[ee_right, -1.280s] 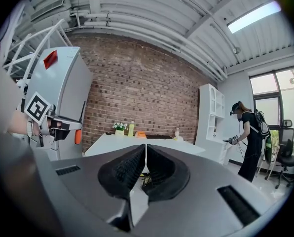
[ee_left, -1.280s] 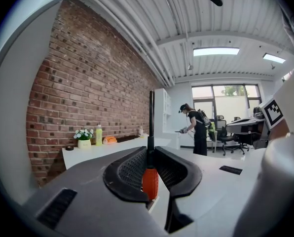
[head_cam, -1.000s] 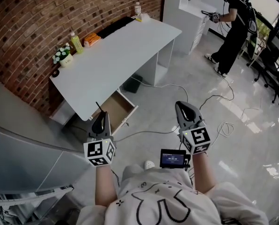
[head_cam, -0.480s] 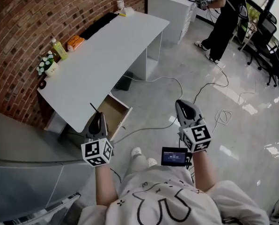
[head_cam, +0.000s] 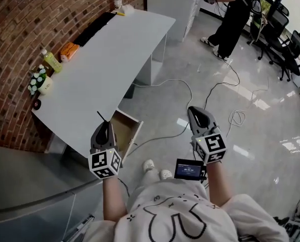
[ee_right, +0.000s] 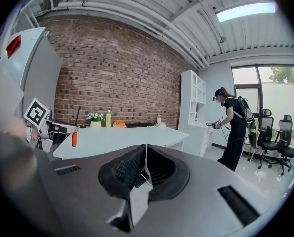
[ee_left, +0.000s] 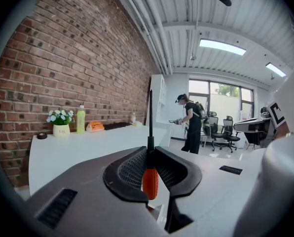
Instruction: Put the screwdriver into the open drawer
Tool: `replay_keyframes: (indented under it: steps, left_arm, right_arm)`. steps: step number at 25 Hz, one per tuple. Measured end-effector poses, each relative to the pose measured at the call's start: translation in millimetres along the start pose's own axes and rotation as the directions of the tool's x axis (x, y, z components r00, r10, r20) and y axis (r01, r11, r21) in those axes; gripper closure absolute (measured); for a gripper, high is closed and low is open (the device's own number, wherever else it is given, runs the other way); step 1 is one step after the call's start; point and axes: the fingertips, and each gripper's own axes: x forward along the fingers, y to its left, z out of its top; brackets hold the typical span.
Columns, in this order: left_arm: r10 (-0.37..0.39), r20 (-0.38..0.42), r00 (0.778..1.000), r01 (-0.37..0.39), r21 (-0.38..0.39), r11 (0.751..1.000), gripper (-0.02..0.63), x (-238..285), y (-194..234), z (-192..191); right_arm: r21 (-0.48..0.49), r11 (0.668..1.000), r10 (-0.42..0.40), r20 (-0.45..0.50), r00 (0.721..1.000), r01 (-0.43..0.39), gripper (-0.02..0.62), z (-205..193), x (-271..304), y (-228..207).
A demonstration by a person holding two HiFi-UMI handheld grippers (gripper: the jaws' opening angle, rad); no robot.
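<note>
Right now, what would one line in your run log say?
left gripper: shut on screwdriver | right gripper: shut, empty | drawer: open under table | screwdriver: not yet in drawer

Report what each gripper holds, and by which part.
The left gripper holds the screwdriver, clamped where the orange handle meets the shaft, with the shaft pointing up. The right gripper holds nothing; its jaws are together.

The head view looks steeply down over the counter (head_cam: 104, 59). Both gripper views face level across it from nearby, sharing the brick wall (ee_left: 63, 83) and, apparently, one person (ee_right: 233, 127).
</note>
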Motion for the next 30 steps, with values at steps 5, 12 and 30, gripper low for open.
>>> replay_keyframes:
  steps: [5,12,30]
  left_arm:
    - [-0.060,-0.049,0.997,0.060,0.002,0.998,0.546,28,13,-14]
    - [-0.092,-0.114,0.989,0.090,-0.019,0.996,0.546,47,24,-48]
    - [-0.136,-0.272,0.953,0.120,-0.073,0.990,0.546,93,17,-162]
  right_arm:
    - [0.002,1.000,-0.028,-0.038,0.999,0.028,0.572,-9,25,5]
    - [-0.007,1.000,-0.031,-0.107,0.994,0.031,0.572,-42,41,14]
    - [0.075,0.997,0.035,-0.253,0.967,-0.016,0.572,-151,92,23]
